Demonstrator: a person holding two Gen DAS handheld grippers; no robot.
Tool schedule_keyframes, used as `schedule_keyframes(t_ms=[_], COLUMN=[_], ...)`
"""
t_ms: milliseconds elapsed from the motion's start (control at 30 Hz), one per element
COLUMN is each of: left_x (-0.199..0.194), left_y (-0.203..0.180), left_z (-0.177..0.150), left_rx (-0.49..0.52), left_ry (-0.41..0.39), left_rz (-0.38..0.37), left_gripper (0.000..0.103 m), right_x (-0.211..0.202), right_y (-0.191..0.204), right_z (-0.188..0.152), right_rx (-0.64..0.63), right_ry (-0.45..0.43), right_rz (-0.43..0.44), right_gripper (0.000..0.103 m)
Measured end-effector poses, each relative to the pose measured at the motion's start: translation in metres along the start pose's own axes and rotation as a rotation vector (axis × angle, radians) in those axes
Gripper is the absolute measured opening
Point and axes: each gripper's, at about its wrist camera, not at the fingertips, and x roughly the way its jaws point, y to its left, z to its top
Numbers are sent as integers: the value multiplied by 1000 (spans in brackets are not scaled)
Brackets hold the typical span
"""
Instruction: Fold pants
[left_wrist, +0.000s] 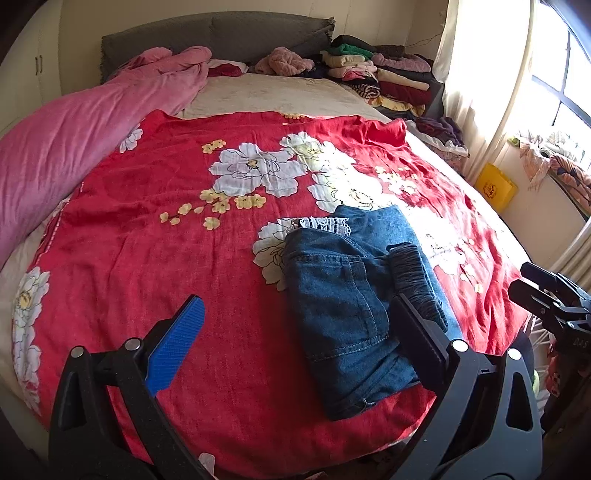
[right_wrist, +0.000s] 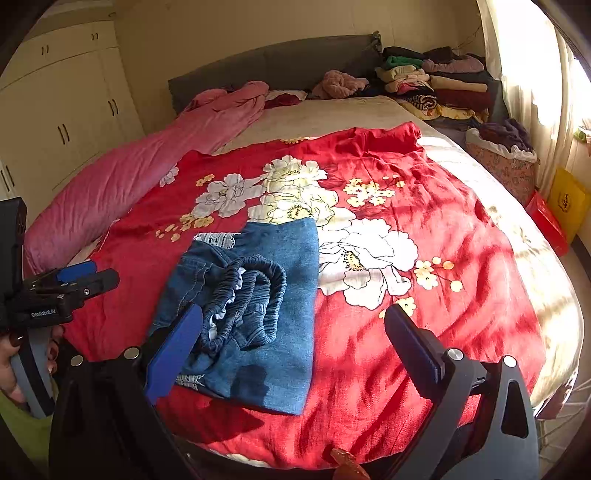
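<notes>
Blue denim pants (left_wrist: 343, 306) lie folded into a compact rectangle on the red floral bedspread (left_wrist: 147, 240), with the elastic waistband on top and white lace trim at the far edge. My left gripper (left_wrist: 295, 301) hovers open above the bed's near edge; its black right finger (left_wrist: 417, 339) overlaps the pants' right side and its blue pad (left_wrist: 177, 343) is over bare bedspread. In the right wrist view the pants (right_wrist: 266, 332) sit left of centre. My right gripper (right_wrist: 295, 310) is open, its blue pad (right_wrist: 173, 350) over the pants' near left corner. Neither holds anything.
A pink duvet (left_wrist: 74, 147) runs along the bed's left side. Stacks of folded clothes (left_wrist: 376, 70) sit by the grey headboard. A clothes basket (right_wrist: 506, 155), yellow bag (right_wrist: 565, 203) and red box (right_wrist: 546, 225) stand right of the bed. A hand (right_wrist: 11, 354) holds the left gripper (right_wrist: 74, 284).
</notes>
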Motion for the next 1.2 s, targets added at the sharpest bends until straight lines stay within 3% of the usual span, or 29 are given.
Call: schedule_keyframes(t_ms=[1200], left_x=[69], left_y=[1], left_z=[-17], left_rx=[-35], left_ry=[122], left_rz=[-10], left_gripper=[93], right_x=[68], right_y=[-24], right_z=[-12], right_rx=[23], right_ry=[146], right_rz=[-6], right_gripper=[98])
